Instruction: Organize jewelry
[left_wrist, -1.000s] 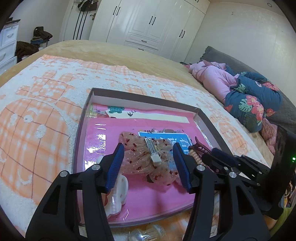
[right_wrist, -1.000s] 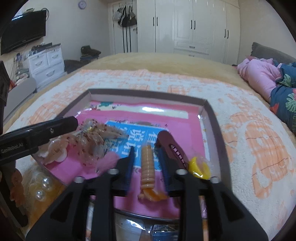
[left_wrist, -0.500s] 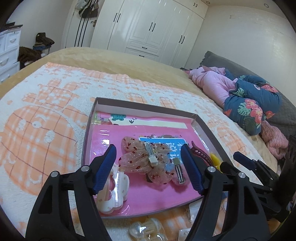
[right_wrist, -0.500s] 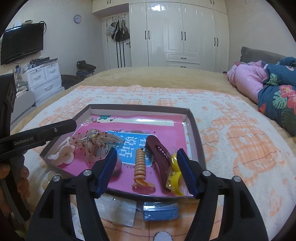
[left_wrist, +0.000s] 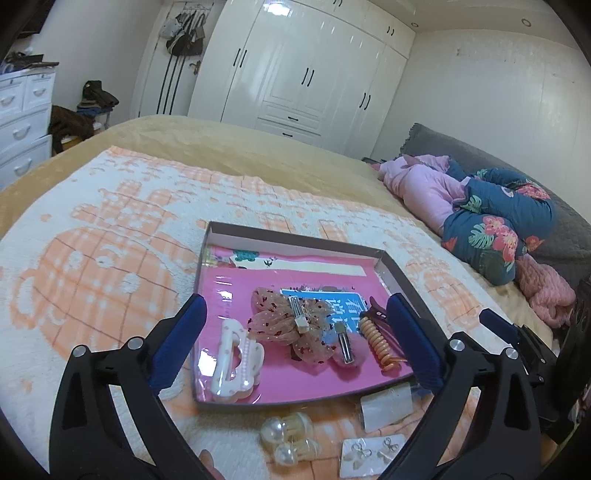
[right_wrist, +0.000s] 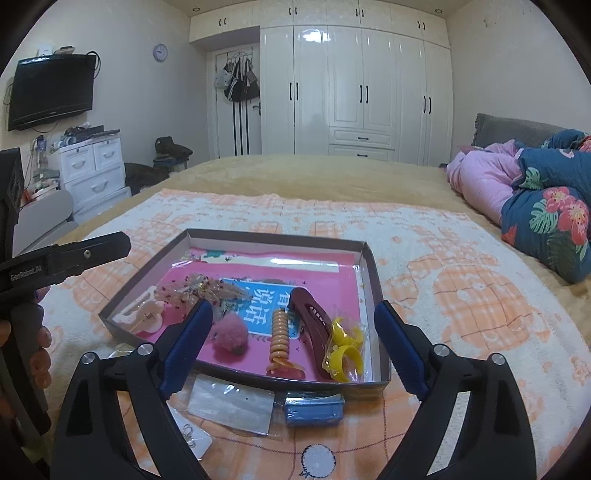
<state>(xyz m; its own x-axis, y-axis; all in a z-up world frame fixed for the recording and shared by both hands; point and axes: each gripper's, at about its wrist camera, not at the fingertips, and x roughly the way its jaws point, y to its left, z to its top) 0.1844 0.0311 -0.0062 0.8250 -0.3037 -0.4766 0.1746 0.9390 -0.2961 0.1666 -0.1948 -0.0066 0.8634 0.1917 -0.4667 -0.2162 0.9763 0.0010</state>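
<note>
A: Left view: the left claw has just been opening, jaws wide with nothing gripped. The tray sits on the bed, with a bow clip and white clip inside.

B: Right view: the right claw has also just been opening and is empty too. A coil tie, dark red clip and yellow rings lie in the tray.
</note>
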